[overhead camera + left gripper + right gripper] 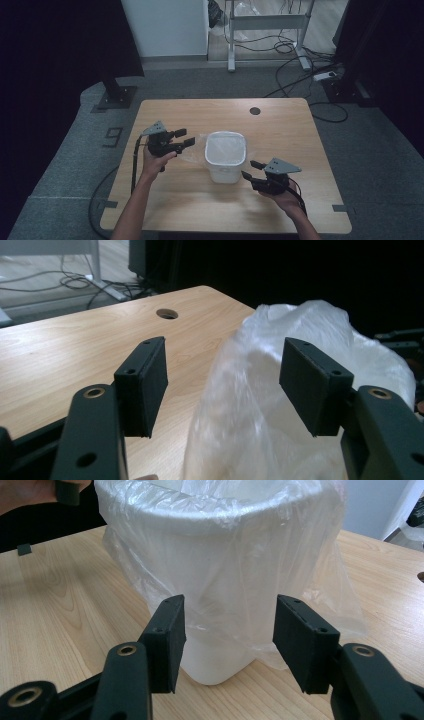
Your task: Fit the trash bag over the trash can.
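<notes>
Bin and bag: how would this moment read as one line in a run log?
bin: upright on table | bag: lines bin, folded over rim | left claw: open, empty | right claw: open, empty, beside bin

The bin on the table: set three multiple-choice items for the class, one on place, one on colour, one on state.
1. Where does the bin stand?
A. between the two claws
B. at the table's far edge
C. on the floor

2. What colour is the bin?
A. black
B. white
C. red

3. How is the bag arranged?
A. folded flat beside the bin
B. held in the right claw
C. lining the bin, draped over its rim

Answers:
1 A, the left claw and right claw flank it on the table.
2 B, its wall is white.
3 C, clear plastic hangs over the rim and down the sides.
</notes>
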